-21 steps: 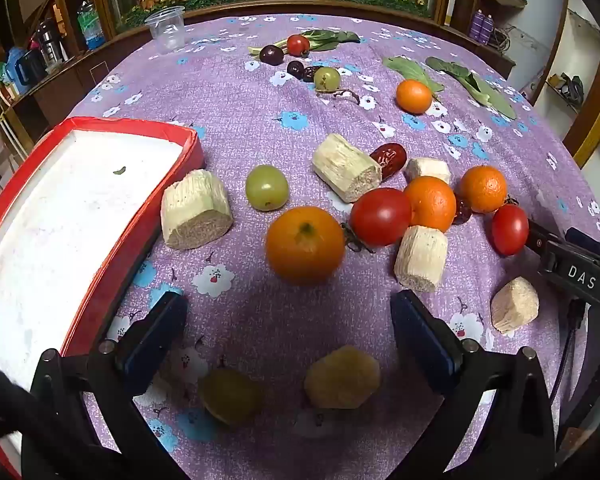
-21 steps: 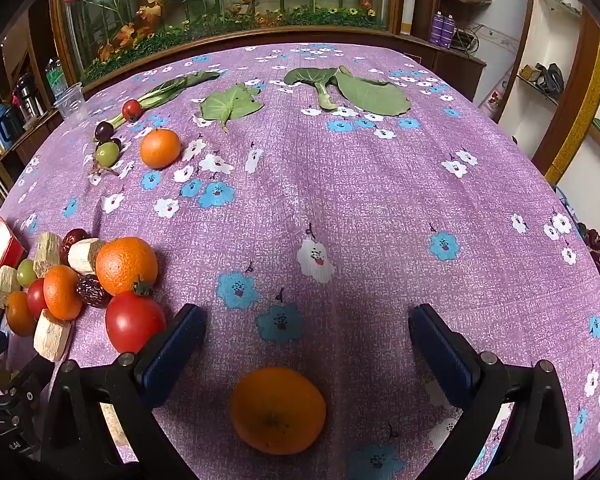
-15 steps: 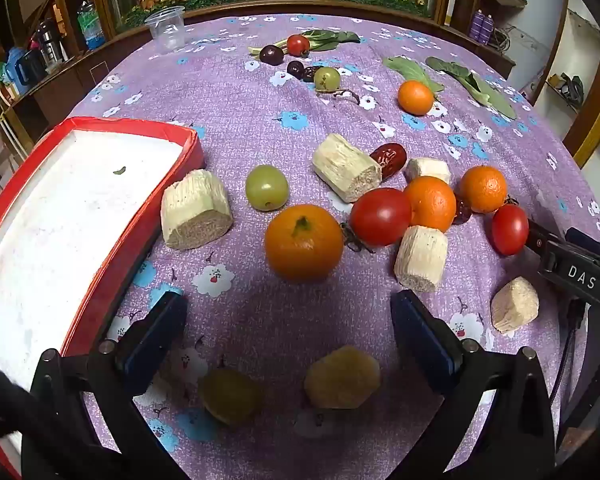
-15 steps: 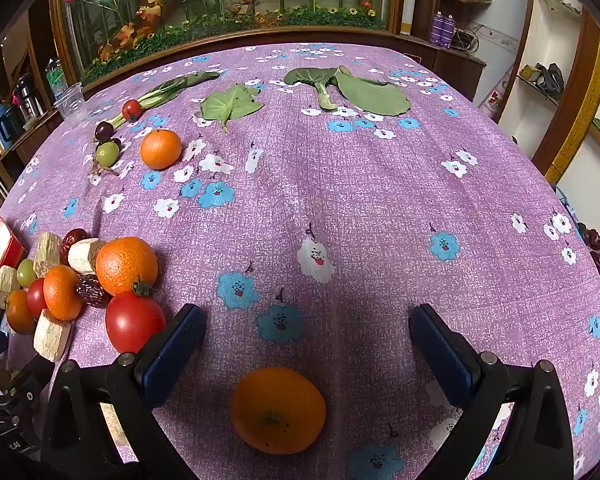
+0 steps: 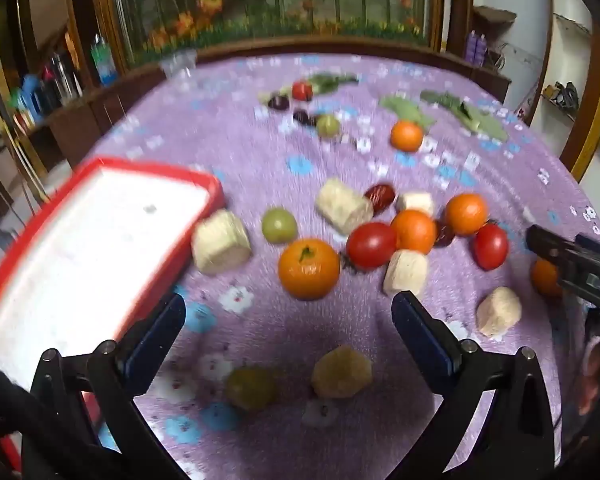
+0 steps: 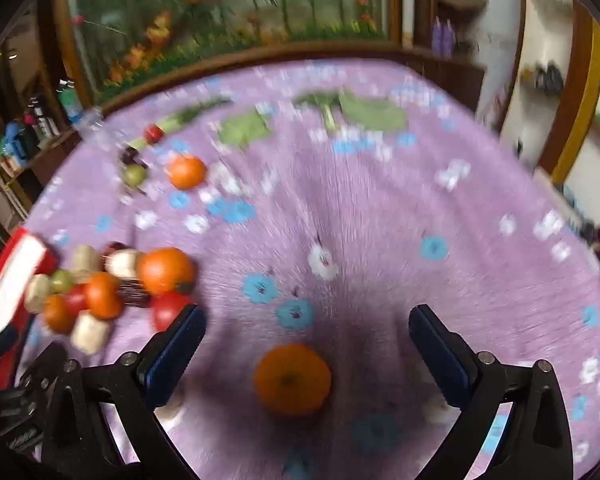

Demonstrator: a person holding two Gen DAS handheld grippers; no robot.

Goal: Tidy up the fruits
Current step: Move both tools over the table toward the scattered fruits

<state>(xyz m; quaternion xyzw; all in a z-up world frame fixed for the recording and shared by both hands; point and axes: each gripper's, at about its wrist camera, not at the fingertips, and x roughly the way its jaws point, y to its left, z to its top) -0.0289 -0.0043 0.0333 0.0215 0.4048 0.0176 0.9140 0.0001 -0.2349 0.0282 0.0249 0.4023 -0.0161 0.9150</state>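
Observation:
My left gripper (image 5: 288, 316) is open above the purple flowered cloth, nothing between its fingers. Just beyond it lies a large orange (image 5: 309, 269), with a red tomato (image 5: 371, 245), more oranges (image 5: 414, 231), a green grape (image 5: 279, 225) and pale cane chunks (image 5: 220, 242) around it. A red-rimmed white tray (image 5: 216, 192) sits at the left. My right gripper (image 6: 306, 328) is open too. A lone orange (image 6: 293, 379) rests on the cloth between its arms, untouched. The fruit cluster (image 6: 112, 288) shows at its left.
A far group of a cherry tomato (image 5: 302, 90), dark grapes (image 5: 279, 102), a green grape (image 5: 328, 125) and an orange (image 5: 407, 135) lies near green leaves (image 5: 466, 114). A yellowish grape (image 5: 250, 388) and a chunk (image 5: 340, 372) lie under my left gripper. Cabinets ring the table.
Both views have tilted upward and gone blurred, so both grippers have risen or pitched up. Fruits lie where they were, and the jaws stay wide.

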